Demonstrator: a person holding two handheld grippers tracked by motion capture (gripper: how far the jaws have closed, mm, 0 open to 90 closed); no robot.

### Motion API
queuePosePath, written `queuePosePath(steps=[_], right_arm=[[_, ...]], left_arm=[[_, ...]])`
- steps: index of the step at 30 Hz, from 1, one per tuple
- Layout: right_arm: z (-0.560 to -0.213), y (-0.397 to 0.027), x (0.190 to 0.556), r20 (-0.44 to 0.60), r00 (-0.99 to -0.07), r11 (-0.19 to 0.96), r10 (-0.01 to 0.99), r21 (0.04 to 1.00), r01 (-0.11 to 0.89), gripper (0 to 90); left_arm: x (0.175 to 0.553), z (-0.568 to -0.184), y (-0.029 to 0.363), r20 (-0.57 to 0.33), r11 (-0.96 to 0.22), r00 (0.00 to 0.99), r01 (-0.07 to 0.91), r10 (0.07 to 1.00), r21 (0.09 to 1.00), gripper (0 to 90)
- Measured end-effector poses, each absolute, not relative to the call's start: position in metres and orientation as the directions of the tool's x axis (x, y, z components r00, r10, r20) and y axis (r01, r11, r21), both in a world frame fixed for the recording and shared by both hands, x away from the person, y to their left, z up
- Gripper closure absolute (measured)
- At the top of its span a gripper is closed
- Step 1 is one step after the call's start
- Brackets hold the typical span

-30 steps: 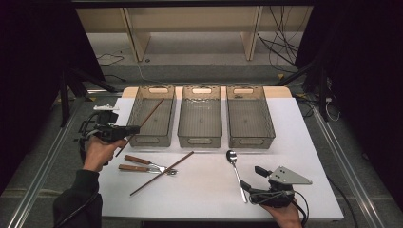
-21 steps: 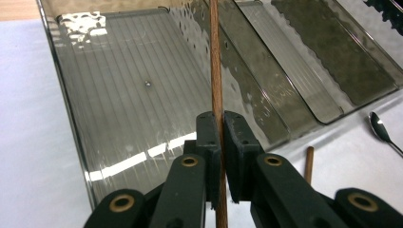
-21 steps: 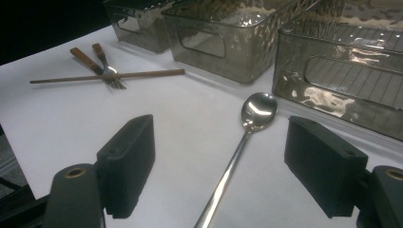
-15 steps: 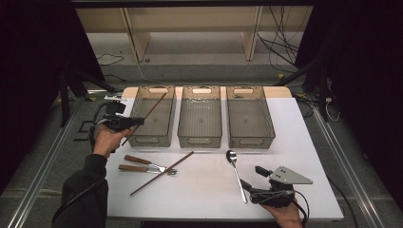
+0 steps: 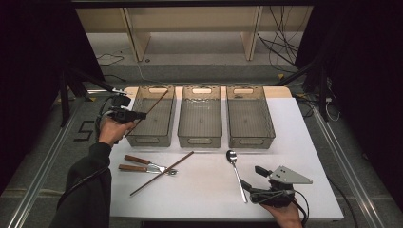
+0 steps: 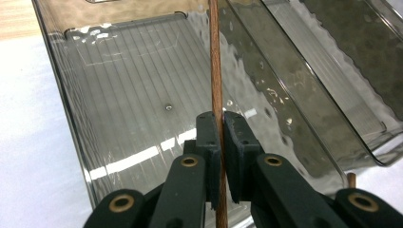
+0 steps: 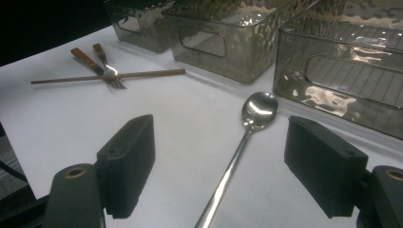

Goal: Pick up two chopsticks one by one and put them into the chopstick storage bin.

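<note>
My left gripper (image 5: 139, 115) is shut on a brown chopstick (image 5: 157, 102) that slants up over the left grey bin (image 5: 151, 138). In the left gripper view the pads (image 6: 209, 137) clamp the chopstick (image 6: 215, 71) above the bin's ribbed floor (image 6: 133, 104). My right gripper (image 5: 251, 177) rests open near the table's front right. A metal spoon (image 5: 234, 166) lies beside it. In the right gripper view the spoon (image 7: 259, 107) lies between the wide-apart jaws of the gripper (image 7: 225, 161), untouched.
A second chopstick (image 5: 161, 174) lies across two wooden-handled forks (image 5: 142, 164) on the white table (image 5: 204, 199). The middle bin (image 5: 199, 138) and right bin (image 5: 250, 138) stand side by side behind. Dark floor and metal rails flank the table.
My left hand has carried the chopstick to the right and a little farther away, bringing it over the left bin. The right gripper has stayed where it was.
</note>
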State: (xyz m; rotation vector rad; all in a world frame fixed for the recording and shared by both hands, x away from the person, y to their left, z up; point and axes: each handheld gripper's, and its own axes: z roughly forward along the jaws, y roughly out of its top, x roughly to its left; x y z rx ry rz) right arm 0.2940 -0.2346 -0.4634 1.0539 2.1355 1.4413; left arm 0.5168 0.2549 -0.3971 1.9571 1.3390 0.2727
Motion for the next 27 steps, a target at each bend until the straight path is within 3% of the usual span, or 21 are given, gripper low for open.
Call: queuePosePath(steps=[27], right_arm=[[-0.463,-0.235,0.294,0.11,-0.661,0.205,0.742,0.902,0.38,26.3]], left_arm=[[0.539,-0.404,0.247,-0.194,-0.206,0.424,0.729,0.885,0.652,84.6]])
